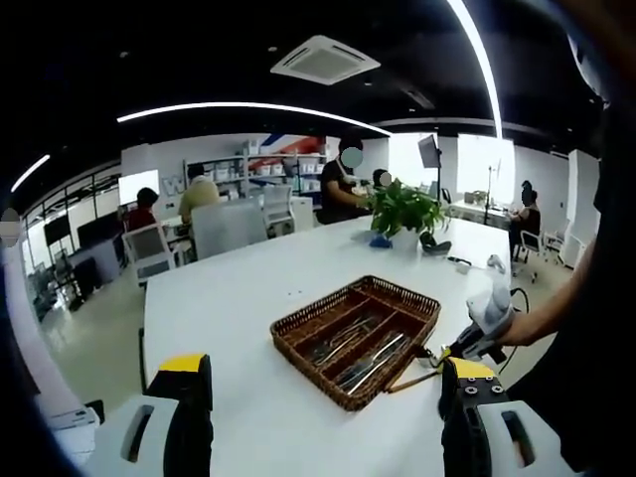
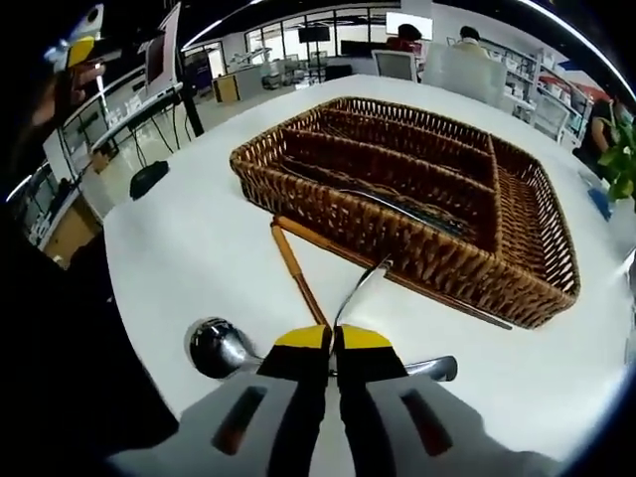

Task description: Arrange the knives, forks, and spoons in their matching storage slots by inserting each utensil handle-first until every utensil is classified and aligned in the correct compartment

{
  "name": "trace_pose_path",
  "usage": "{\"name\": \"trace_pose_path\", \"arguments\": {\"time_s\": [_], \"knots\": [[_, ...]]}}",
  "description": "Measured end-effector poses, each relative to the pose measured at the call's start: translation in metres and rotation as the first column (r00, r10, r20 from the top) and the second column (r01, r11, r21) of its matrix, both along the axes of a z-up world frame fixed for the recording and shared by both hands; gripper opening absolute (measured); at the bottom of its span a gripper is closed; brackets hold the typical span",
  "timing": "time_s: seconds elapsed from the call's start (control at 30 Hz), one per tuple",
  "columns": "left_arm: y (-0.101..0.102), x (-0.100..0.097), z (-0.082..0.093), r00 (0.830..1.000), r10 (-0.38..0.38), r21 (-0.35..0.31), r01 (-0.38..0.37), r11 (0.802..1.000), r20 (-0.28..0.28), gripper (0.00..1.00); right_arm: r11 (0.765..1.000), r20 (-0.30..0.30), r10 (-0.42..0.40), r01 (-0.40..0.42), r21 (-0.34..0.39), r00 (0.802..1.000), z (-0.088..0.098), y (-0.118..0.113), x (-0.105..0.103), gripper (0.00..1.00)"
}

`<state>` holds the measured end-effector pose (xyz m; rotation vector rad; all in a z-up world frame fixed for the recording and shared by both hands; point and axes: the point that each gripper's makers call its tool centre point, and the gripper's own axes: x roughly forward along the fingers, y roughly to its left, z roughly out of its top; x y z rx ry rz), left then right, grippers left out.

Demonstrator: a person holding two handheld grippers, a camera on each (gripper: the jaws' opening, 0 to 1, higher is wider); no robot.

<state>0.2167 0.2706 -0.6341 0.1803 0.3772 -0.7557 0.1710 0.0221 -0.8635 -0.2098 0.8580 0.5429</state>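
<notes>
In the right gripper view, the right gripper (image 2: pixel 333 343) sits nearest, its yellow-tipped jaws pressed together on a thin metal utensil handle (image 2: pixel 358 290) that runs forward toward the wicker tray (image 2: pixel 517 209); which kind of utensil it is cannot be told from here. Just beneath the jaws a spoon (image 2: pixel 221 349) lies across the white table (image 2: pixel 179 248), its bowl to the left, not yet stored. A little farther, two wooden-handled pieces (image 2: pixel 296 273) rest on the table against the tray's near wall, also outside it. Inside the tray's long compartments some metal cutlery (image 2: pixel 417 211) already lies, though the types are too small to sort out. In the left gripper view, the left gripper (image 1: pixel 323 393) hovers with its jaws spread wide and nothing between them, well back from the tray (image 1: pixel 298 323). Past it, several utensils (image 1: pixel 370 360) lie lengthwise in the slots, and the person's gloved hand (image 1: pixel 489 308) works at the tray's right corner. My reading is that the job is partway through: some pieces are filed, at least the spoon, the wooden-handled ones and the held one remain.
</notes>
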Motion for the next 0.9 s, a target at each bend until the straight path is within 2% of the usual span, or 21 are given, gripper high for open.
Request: {"name": "trace_pose_path", "arguments": {"time_s": [0.1,0.2,0.4,0.63,0.77,0.9], "knots": [[0.000,0.000,0.001,1.000,0.006,0.001,-0.006,1.000,0.000,1.00,0.997,-0.037,-0.066,0.067,0.026,0.997,-0.001,-0.008,-0.001,0.00],[-0.001,-0.001,0.002,1.000,0.008,0.003,-0.008,1.000,-0.001,1.00,1.000,-0.009,-0.027,0.027,0.010,1.000,0.001,-0.014,-0.003,0.00],[-0.009,-0.003,0.004,1.000,0.005,0.004,-0.005,1.000,-0.001,1.00,0.999,-0.006,-0.028,0.028,0.035,1.000,0.015,-0.017,-0.001,0.00],[-0.020,-0.003,0.008,1.000,-0.009,0.005,0.009,1.000,0.008,1.00,0.997,-0.008,-0.033,0.034,0.065,0.999,0.021,-0.018,-0.005,0.00],[-0.018,-0.004,0.008,1.000,-0.011,0.010,0.010,1.000,0.007,1.00,0.995,0.002,-0.044,0.043,0.088,0.999,0.030,-0.018,-0.003,0.00],[-0.024,-0.004,0.011,1.000,-0.013,0.003,0.013,1.000,0.009,1.00,0.993,0.029,-0.045,0.042,0.106,0.999,0.046,-0.017,0.004,0.00]]}}
